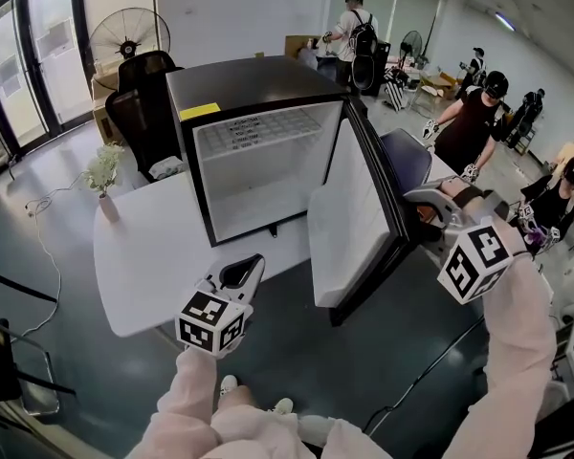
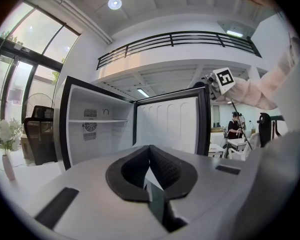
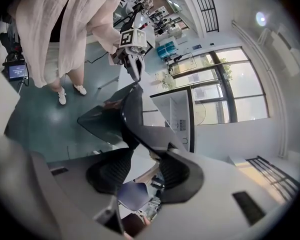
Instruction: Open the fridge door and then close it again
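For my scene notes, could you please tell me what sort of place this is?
Probably a large open workshop or lab hall, not a home: a mini fridge sits on a white table, several people work behind, and a railed mezzanine runs overhead.

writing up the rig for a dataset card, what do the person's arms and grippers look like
The left gripper and right gripper have light grey bodies with black textured pads, and each carries a white cube with black square markers. Both arms wear loose, pale pinkish-white sleeves reaching the grippers.
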{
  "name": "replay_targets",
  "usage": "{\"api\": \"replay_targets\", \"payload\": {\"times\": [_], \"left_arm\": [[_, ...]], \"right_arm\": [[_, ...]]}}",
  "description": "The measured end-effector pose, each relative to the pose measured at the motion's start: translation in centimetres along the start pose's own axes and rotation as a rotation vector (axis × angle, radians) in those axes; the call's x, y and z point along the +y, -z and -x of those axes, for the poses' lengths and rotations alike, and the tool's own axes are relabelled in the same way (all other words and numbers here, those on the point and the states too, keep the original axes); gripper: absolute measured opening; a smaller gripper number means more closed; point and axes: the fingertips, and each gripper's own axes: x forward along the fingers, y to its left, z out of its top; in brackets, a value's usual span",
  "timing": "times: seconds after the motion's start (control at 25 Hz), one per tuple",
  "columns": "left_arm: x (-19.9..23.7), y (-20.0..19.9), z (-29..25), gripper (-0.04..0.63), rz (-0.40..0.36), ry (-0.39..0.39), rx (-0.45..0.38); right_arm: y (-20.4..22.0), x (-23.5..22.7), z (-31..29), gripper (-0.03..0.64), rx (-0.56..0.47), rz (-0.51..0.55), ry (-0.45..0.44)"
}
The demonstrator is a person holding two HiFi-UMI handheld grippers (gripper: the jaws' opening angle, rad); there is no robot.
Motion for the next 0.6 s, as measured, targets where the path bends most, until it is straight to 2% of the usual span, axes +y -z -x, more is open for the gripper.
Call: {"api": "replay_targets", "payload": {"times": [0.6], "left_arm": [[3.2, -0.3, 1.3, 0.011, 0.008, 0.001, -0.012]], "right_arm": [[-3.7, -1.6, -1.5, 0.161, 0.014, 0.023, -0.009]]}}
